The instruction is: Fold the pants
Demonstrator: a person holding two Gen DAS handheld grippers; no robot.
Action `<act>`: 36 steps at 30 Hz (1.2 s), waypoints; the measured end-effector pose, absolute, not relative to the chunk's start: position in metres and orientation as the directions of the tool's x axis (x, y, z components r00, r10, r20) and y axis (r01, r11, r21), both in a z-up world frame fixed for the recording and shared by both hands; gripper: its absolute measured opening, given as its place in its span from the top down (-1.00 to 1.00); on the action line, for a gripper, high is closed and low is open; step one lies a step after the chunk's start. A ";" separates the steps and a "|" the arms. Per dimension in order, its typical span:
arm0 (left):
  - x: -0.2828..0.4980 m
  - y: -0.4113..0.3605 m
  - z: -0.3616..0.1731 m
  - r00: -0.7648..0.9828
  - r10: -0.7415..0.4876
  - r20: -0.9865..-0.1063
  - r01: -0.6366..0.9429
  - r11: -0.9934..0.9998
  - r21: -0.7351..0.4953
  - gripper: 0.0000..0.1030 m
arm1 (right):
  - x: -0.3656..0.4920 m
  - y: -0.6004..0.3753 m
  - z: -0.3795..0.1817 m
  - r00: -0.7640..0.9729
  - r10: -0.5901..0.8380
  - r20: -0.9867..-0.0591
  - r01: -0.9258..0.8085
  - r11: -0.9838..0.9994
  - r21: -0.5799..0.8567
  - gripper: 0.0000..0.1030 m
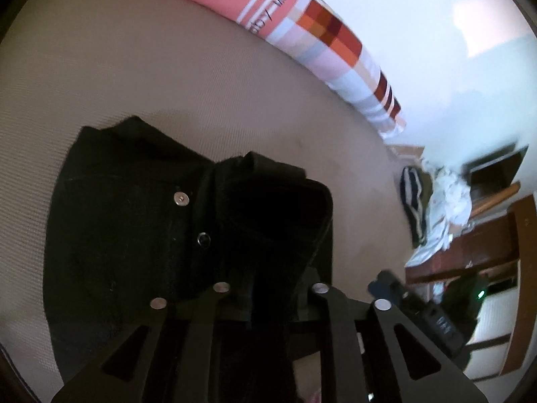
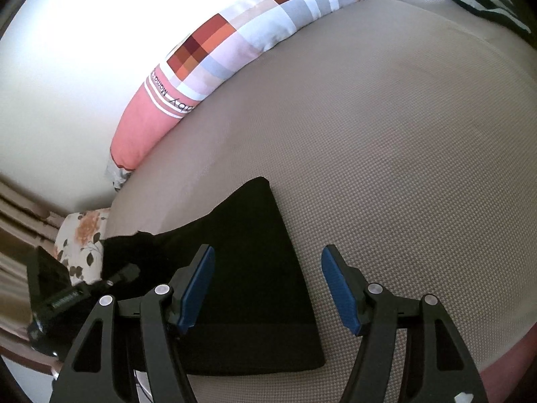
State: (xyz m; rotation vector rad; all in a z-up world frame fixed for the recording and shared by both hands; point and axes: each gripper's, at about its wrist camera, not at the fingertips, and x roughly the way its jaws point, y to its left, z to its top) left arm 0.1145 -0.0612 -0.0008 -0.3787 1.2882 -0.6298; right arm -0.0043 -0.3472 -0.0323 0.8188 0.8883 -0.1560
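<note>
Two grippers on the job, and they are doing very different things. My left gripper [image 1: 268,288] has its fingers drawn in on a raised bunch of the black pants [image 1: 134,221]; the cloth swallows the tips, so I judge it a pinch rather than see it cleanly. That bunch stands up off the bed [image 1: 167,77], near the waist end, where a silver button [image 1: 181,198] and a snap [image 1: 203,238] catch the light. My right gripper [image 2: 265,288] is empty, its blue fingers [image 2: 198,288] spread wide over the leg end of the pants [image 2: 255,268], which lies flat and smooth on the mattress. One finger is over the dark cloth, the other over bare bed just beside the hem edge.

Now the risks. Left side first: I think I am holding a thick wad, several layers perhaps, and if I lift with that the fold comes out lumpy or a layer slips free halfway. Right side: straddling the edge like this, closing could catch only the top layer or nothing but mattress cover. If the two ends move unevenly, the legs skew and the crease runs crooked. Dark cloth in this dim light hides the seams too, so aligning edges is guesswork. The checked bolster [image 2: 235,40] is well apart.
</note>
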 end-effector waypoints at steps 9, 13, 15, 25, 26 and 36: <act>0.094 -0.071 0.028 0.228 -0.642 -0.732 0.400 0.747 -0.530 -0.24 | -0.001 -0.346 -0.032 0.636 0.198 -0.746 0.442 0.700 0.562 -0.24; 0.092 -0.047 0.034 0.328 -0.579 -0.747 0.365 0.807 -0.465 -0.25 | 0.001 -0.341 -0.035 0.636 0.238 -0.734 0.414 0.698 0.584 -0.24; 0.092 -0.030 0.032 0.380 -0.515 -0.768 0.321 0.852 -0.412 -0.25 | 0.003 -0.336 -0.036 0.633 0.270 -0.725 0.387 0.700 0.600 -0.24; 0.086 0.032 0.007 0.464 -0.275 -0.842 0.189 0.959 -0.209 -0.25 | 0.019 -0.303 -0.053 0.559 0.455 -0.693 0.264 0.695 0.669 -0.24; 0.085 0.034 0.005 0.465 -0.262 -0.846 0.186 0.963 -0.196 -0.25 | 0.021 -0.301 -0.056 0.544 0.482 -0.686 0.257 0.683 0.684 -0.24; 0.077 0.040 -0.022 0.430 -0.227 -0.874 0.178 0.970 -0.164 -0.26 | 0.031 -0.283 -0.074 0.477 0.505 -0.720 0.262 0.700 0.665 -0.24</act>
